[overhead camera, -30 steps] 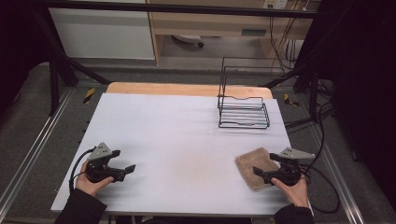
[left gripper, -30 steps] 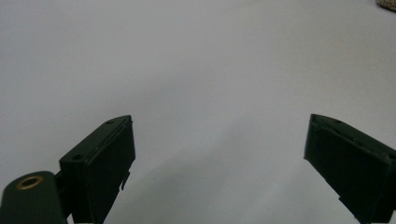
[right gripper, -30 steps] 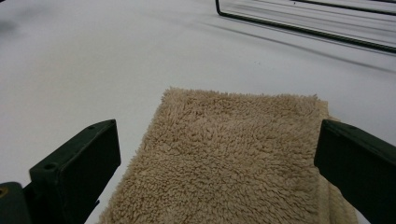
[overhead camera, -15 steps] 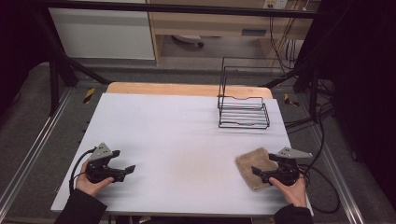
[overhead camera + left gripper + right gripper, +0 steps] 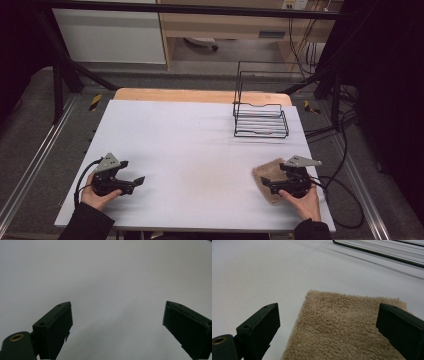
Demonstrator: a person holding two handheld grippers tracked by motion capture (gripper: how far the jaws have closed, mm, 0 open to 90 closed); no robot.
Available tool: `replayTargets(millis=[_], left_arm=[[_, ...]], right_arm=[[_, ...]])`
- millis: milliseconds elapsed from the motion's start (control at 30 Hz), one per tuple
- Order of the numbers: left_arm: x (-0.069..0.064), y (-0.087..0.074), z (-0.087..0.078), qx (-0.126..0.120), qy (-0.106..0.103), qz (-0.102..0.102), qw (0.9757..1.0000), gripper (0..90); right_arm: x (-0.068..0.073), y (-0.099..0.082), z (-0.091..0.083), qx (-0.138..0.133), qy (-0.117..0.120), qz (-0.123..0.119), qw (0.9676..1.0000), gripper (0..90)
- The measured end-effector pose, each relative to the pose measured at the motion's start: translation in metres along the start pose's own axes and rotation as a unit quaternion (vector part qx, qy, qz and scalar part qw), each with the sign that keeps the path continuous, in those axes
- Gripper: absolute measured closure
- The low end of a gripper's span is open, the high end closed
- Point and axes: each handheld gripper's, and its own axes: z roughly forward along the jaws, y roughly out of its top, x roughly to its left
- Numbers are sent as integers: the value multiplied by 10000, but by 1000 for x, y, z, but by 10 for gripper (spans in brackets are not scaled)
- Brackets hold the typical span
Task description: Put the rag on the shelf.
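A tan fluffy cloth [image 5: 266, 173] lies flat on the white table top [image 5: 200, 145] at the front right. My right gripper [image 5: 266, 186], held in a hand, hovers over the cloth's right part and points left. In the right gripper view the cloth [image 5: 347, 327] spreads below and between the wide-apart jaws of the right gripper [image 5: 328, 307]. Those jaws have just been closing slightly and do not press on the cloth. My left gripper [image 5: 138, 181] rests at the front left, open; in its own view the left gripper [image 5: 117, 304] has bare table between its jaws.
A black wire rack [image 5: 260, 120] stands at the back right of the table, and its base wires [image 5: 377, 252] run past the cloth's far side. Cables trail off the table's right edge. A wooden strip [image 5: 200, 95] borders the far edge.
My right gripper has shifted a little to the left, farther over the cloth. The left gripper and the cloth have stayed where they were.
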Motion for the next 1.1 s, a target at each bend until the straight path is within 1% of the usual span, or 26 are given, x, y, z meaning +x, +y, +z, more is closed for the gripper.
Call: replayTargets(millis=[100,233,267,300,333,433,533,567,600,667,700,733,800,900,967,1033,1100], left_arm=[[-1,0,0,8,1,14,10000,92],[0,0,0,14,15,18,10000,93],[0,0,0,14,15,18,10000,93],[-1,1,0,20,19,25,10000,93],[-1,1,0,19,18,31,10000,94],[-2,1,0,26,12,48,10000,94],[-1,1,0,23,21,36,10000,95],[-1,1,0,22,27,32,10000,95],[-1,1,0,23,29,27,10000,96],[-1,1,0,32,25,35,10000,97],[-1,1,0,35,24,37,10000,97],[-2,1,1,37,25,27,10000,98],[-2,1,1,43,27,19,10000,100],[-1,1,1,36,25,22,10000,102],[-1,1,1,38,25,22,10000,104],[-1,1,1,41,26,22,10000,104],[-1,1,1,41,22,18,10000,105]], right_arm=[[5,2,6,146,-52,-59,9999,116],[13,3,15,336,-45,-235,9992,214],[16,3,17,353,-57,-299,9989,237],[16,3,17,353,-57,-299,9989,237],[20,3,21,427,-62,-408,9982,287],[24,3,26,479,-134,-453,9977,389],[26,3,30,496,-257,-489,9972,477],[26,3,30,496,-257,-489,9972,477],[26,4,30,427,-291,-452,9976,529],[26,4,31,421,-323,-465,9975,572],[26,4,31,421,-323,-465,9975,572],[26,4,32,480,-357,-486,9970,600],[27,4,33,527,-407,-521,9964,622],[30,4,36,638,-576,-671,9940,662],[32,5,37,698,-671,-727,9926,683],[33,6,37,731,-708,-739,9921,713],[32,7,37,743,-692,-682,9925,759]])
